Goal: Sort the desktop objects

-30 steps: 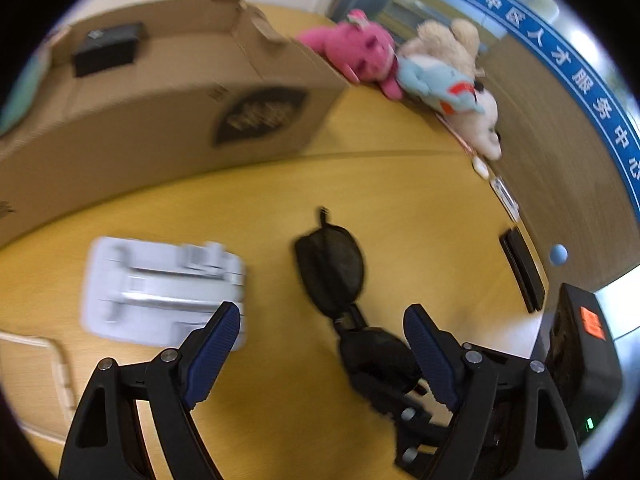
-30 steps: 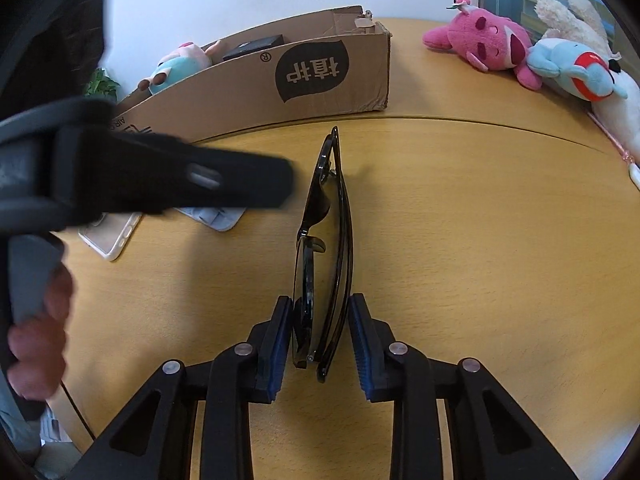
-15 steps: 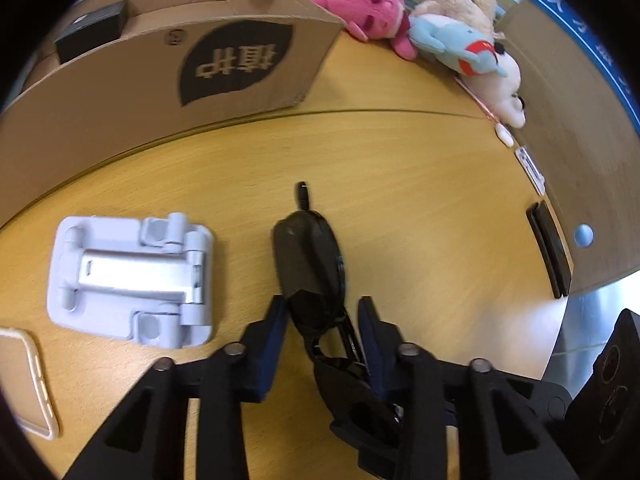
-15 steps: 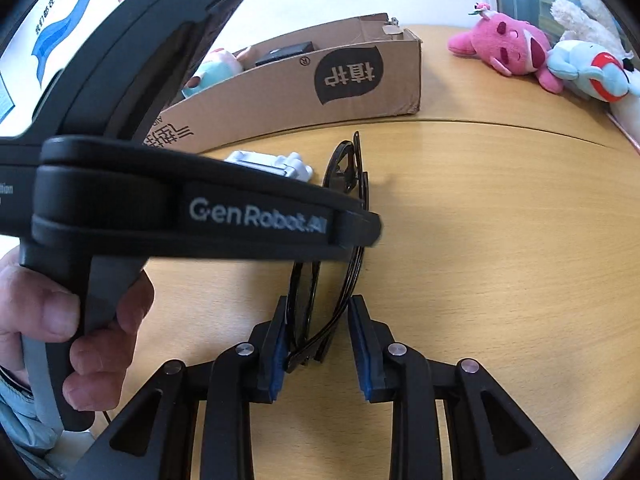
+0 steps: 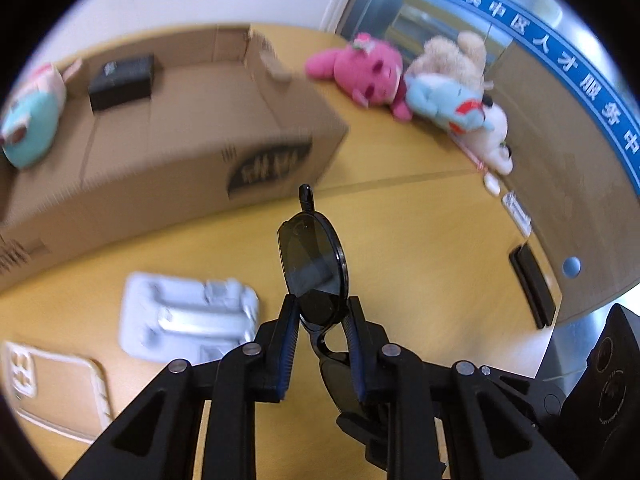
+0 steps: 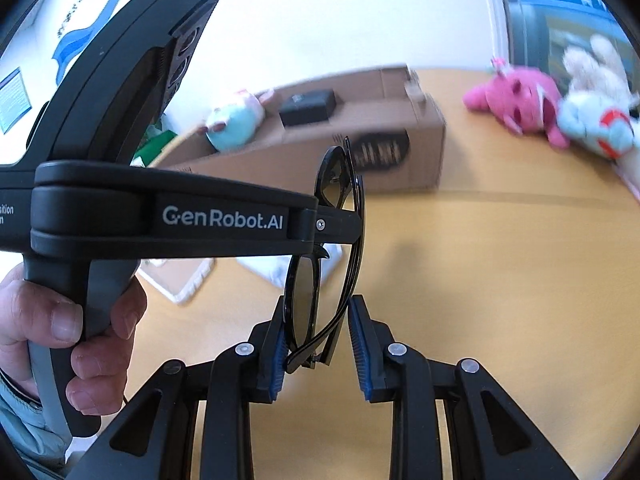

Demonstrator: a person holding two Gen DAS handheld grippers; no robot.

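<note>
- The left tool (image 5: 320, 332) is closing its jaws on one lens of the folded sunglasses (image 5: 314, 264), held above the surface (image 5: 420, 264).
- The right tool (image 6: 320, 336) is pinching the other end (folded temples included).
- Both should be travelling together, unhurried, toward the cardboard box (image 5: 180, 136), avoiding twisting the frame.

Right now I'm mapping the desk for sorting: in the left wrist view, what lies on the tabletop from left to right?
phone case → white folding stand → sunglasses, held above the table → flat black device near the right edge.
</note>
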